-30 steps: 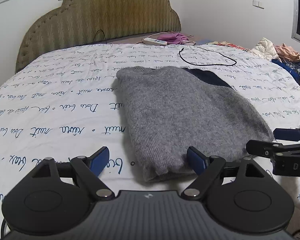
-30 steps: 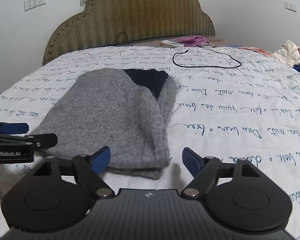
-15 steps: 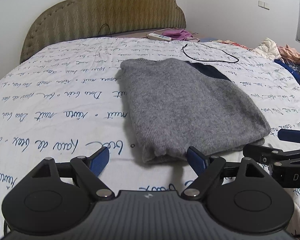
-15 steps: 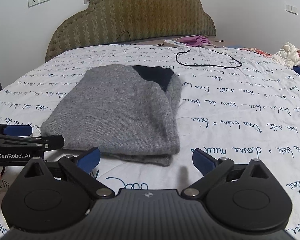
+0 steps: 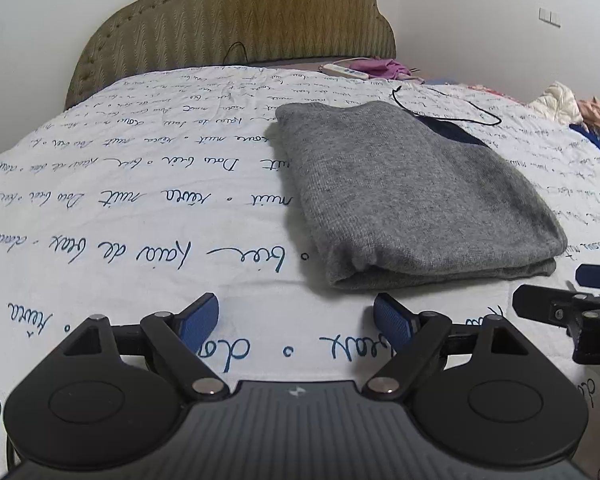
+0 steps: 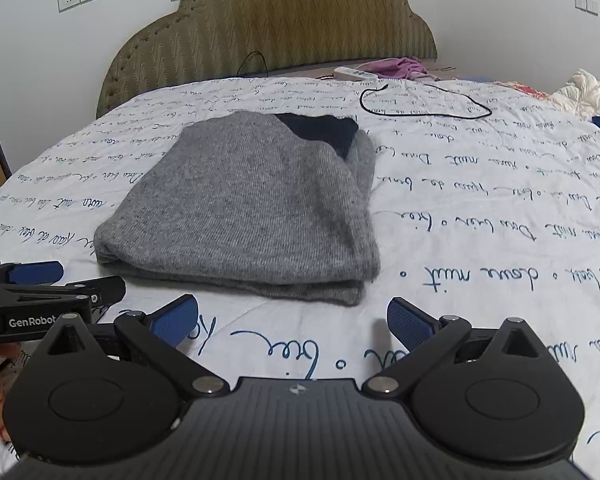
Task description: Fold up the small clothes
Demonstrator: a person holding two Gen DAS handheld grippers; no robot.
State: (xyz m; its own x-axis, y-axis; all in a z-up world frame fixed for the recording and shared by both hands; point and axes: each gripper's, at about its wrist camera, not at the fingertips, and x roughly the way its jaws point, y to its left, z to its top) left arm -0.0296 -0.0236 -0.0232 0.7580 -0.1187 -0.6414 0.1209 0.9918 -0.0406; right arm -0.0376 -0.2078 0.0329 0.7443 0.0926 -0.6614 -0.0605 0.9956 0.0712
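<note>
A grey knit sweater (image 5: 412, 188) with a dark navy patch lies folded into a flat rectangle on the white bedspread; it also shows in the right wrist view (image 6: 252, 208). My left gripper (image 5: 296, 320) is open and empty, just short of the sweater's near folded edge, apart from it. My right gripper (image 6: 292, 318) is open and empty, also just short of the near edge. Each gripper shows at the other view's side: the right one (image 5: 572, 300) and the left one (image 6: 48, 284).
The bed has a white cover with blue script (image 5: 140, 208) and an olive padded headboard (image 6: 268, 28). A black cable (image 6: 424, 100) loops behind the sweater. A power strip (image 5: 344, 71) and pink cloth lie near the headboard. Loose clothes (image 5: 560, 100) pile at the far right.
Both grippers have drawn back from the folded sweater, so its near edge now lies clear ahead of the fingertips. Both jaws stay open. The sweater has not moved.
</note>
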